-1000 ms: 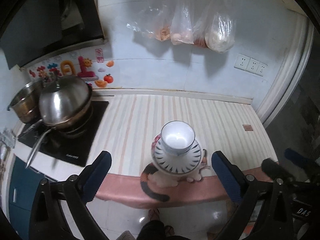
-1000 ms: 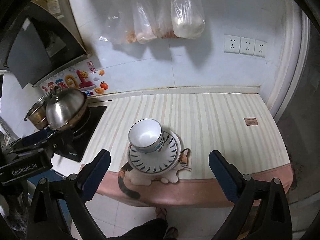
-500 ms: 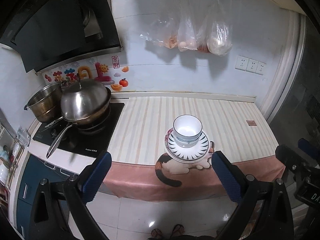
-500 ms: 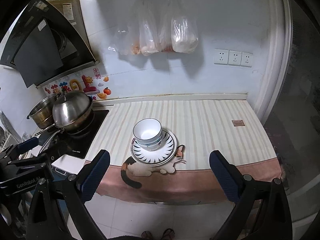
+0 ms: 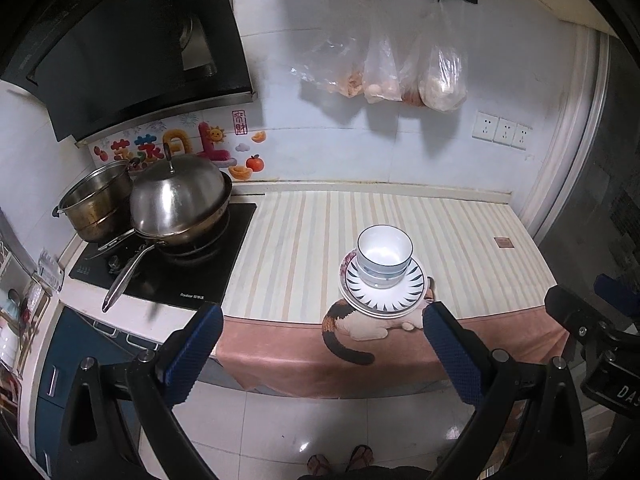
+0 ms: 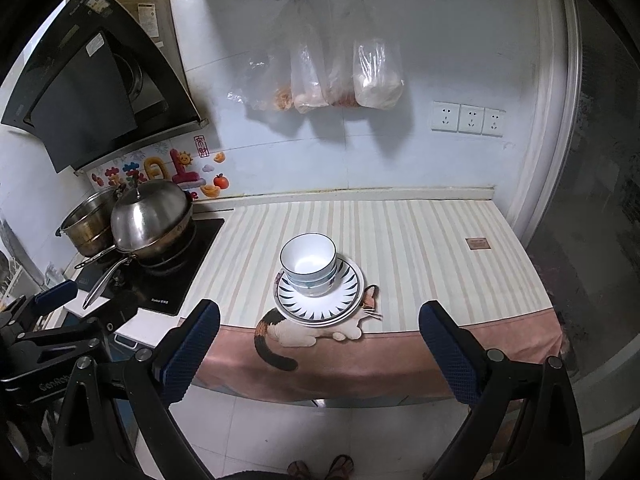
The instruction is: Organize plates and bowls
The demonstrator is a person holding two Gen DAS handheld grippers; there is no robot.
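A stack of white bowls (image 5: pixel 384 254) (image 6: pixel 309 266) stands on a stack of plates with a blue-striped rim (image 5: pixel 406 298) (image 6: pixel 344 300), near the front edge of the striped counter cloth. My left gripper (image 5: pixel 322 354) is open and empty, held back from the counter over the floor. My right gripper (image 6: pixel 318 354) is also open and empty, equally far back. The right gripper's body shows at the right edge of the left wrist view (image 5: pixel 592 320). The left gripper's body shows at the lower left of the right wrist view (image 6: pixel 52 320).
A lidded steel wok (image 5: pixel 180 200) and a steel pot (image 5: pixel 96 208) sit on the black cooktop (image 5: pixel 208 272) at the left. Plastic bags (image 5: pixel 400 72) hang on the back wall. The pink cloth edge with a cat print (image 5: pixel 360 328) overhangs the counter front.
Both grippers have pulled back and up from the counter, so the bowl-and-plate stack looks smaller and farther. Both stay open. The stack has not moved.
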